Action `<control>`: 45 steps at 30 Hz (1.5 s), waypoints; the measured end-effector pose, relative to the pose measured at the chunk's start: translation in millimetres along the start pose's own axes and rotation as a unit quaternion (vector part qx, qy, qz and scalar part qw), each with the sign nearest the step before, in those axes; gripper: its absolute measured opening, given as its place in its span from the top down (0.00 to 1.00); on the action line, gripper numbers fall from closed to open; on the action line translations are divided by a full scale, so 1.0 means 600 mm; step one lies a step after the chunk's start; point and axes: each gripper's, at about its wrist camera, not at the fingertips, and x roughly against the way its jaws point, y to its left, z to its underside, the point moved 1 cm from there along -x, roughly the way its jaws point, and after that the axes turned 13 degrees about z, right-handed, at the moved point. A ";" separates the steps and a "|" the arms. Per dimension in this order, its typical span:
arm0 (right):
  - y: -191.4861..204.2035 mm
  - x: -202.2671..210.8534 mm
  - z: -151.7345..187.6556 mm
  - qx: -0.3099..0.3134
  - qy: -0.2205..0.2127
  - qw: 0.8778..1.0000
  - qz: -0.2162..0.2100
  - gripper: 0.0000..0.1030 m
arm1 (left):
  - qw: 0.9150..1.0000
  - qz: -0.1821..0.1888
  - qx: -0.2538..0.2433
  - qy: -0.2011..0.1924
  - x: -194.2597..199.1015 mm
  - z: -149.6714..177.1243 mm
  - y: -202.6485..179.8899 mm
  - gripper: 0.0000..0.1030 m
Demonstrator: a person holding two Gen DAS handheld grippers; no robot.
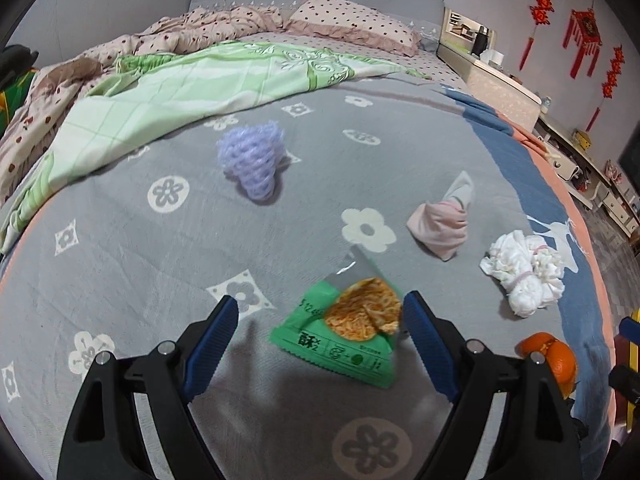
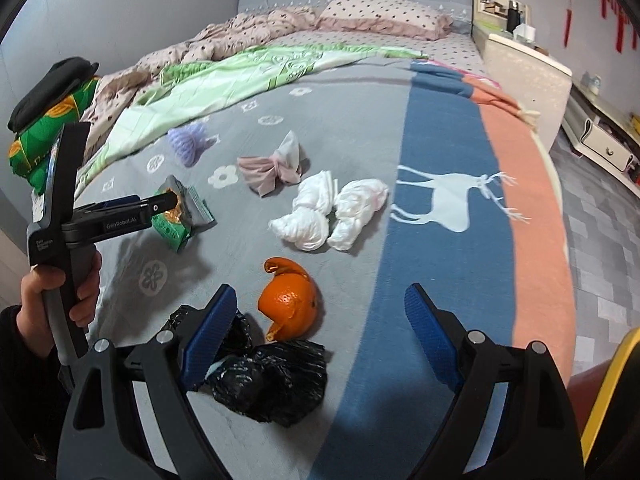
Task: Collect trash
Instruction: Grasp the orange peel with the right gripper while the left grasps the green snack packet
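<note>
The grey flowered bedspread (image 2: 352,128) fills the bed, with its blue and orange stripes running bare along the right edge. The trash lies scattered on the grey part: a black plastic bag (image 2: 272,384), white tissue bundles (image 2: 332,212), a pink wad (image 1: 440,224), a purple foam net (image 1: 250,164), orange peel (image 2: 290,304). The left gripper (image 1: 320,312), jaws wide apart, straddles the green snack wrapper (image 1: 348,332). The right gripper (image 2: 320,304) hangs spread open beside the peel.
</note>
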 end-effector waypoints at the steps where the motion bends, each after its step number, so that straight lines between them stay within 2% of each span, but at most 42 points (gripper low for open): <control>1: 0.004 -0.006 0.000 0.002 0.004 1.000 -0.002 0.20 | 1.000 0.000 0.001 0.001 -0.002 0.001 0.002 0.21; 9: 0.030 -0.052 0.001 0.020 0.030 0.999 -0.004 0.26 | 1.000 0.006 0.003 0.012 -0.023 0.009 0.013 0.23; 14: 0.043 -0.074 0.005 0.031 0.043 0.999 -0.001 0.32 | 1.000 0.018 -0.003 0.010 -0.027 0.007 0.007 0.34; 18: 0.049 -0.085 0.006 0.032 0.049 0.998 -0.001 0.36 | 0.999 0.029 -0.011 0.009 -0.029 0.006 -0.003 0.51; 19: 0.050 -0.088 0.006 0.033 0.051 0.998 -0.001 0.39 | 0.999 0.032 -0.014 0.010 -0.030 0.006 -0.006 0.56; 23: 0.053 -0.097 0.009 0.032 0.060 0.998 -0.007 0.48 | 0.999 0.029 -0.027 0.008 -0.030 0.006 -0.016 0.66; 27: 0.061 -0.102 0.011 0.040 0.066 0.997 -0.013 0.63 | 0.999 0.034 -0.016 0.011 -0.033 0.007 -0.007 0.70; 35: 0.062 -0.092 0.013 0.046 0.050 0.998 -0.001 0.67 | 0.999 0.038 -0.004 0.007 -0.025 0.004 0.000 0.73; 45: 0.043 -0.047 0.010 0.030 0.023 0.999 -0.002 0.68 | 0.999 0.038 -0.009 0.001 -0.002 -0.001 -0.014 0.85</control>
